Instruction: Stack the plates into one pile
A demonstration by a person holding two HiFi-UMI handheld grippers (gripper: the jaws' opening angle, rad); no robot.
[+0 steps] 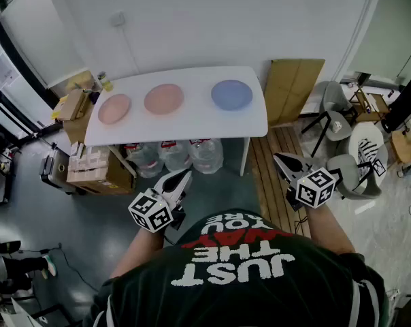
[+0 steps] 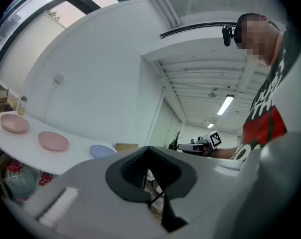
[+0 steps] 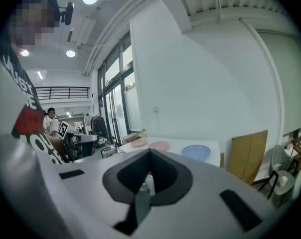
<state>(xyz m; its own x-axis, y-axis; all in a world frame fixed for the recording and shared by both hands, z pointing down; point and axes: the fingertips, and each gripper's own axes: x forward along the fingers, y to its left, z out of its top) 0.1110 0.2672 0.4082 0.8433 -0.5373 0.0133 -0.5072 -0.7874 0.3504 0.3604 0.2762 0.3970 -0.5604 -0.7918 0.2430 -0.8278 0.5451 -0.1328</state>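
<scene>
Three plates in row on white desk (image 1: 192, 125), apart: left pink round plate (image 1: 114, 108), middle pink round plate (image 1: 164, 99), blue round plate (image 1: 231, 95). Left tongs (image 1: 184, 176) and right tongs (image 1: 281, 159) closed, empty, well short of desk.

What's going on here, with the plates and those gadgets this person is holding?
A person stands back from the white table with the left hand-held gripper and the right hand-held gripper held near the body. Both are shut and empty. Three plates lie apart in a row on the table: the left pink plate, the middle pink plate and the blue plate. None is stacked yet.
</scene>
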